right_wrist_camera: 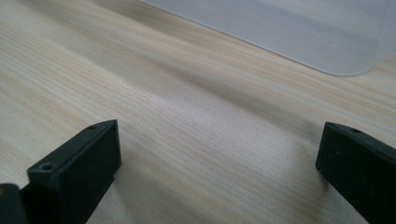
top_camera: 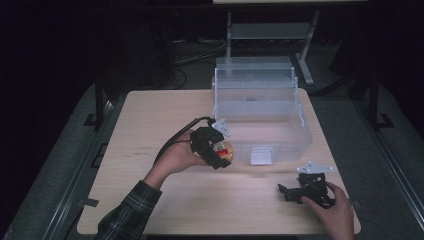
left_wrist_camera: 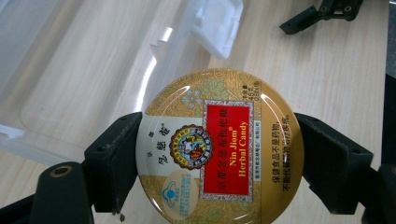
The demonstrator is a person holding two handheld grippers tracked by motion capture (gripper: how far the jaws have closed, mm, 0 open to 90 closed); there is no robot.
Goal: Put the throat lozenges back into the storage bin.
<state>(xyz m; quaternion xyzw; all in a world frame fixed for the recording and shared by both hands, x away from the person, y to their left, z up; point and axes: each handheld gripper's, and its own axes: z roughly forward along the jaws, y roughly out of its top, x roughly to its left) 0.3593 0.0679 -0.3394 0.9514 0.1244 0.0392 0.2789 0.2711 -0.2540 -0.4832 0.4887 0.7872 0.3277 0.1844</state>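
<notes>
A round gold tin of herbal candy [left_wrist_camera: 219, 147] with a red label sits clamped between the two black jaws of my left gripper [left_wrist_camera: 219, 154]. In the high view that left gripper [top_camera: 220, 152] is held above the table just left of the clear plastic box [top_camera: 265, 117], with the tin [top_camera: 226, 150] at its tip. My right gripper [top_camera: 287, 192] rests low at the table's front right, held by a hand. Its jaws stand wide apart over bare wood in the right gripper view [right_wrist_camera: 219, 154], with nothing between them.
The clear box has its lid [top_camera: 255, 75] raised at the back and a front latch [top_camera: 261, 155]. A light wooden table [top_camera: 150, 125] carries everything. The box's front wall [right_wrist_camera: 299, 28] lies just beyond my right gripper. Dark floor and a metal stand [top_camera: 305, 55] lie behind.
</notes>
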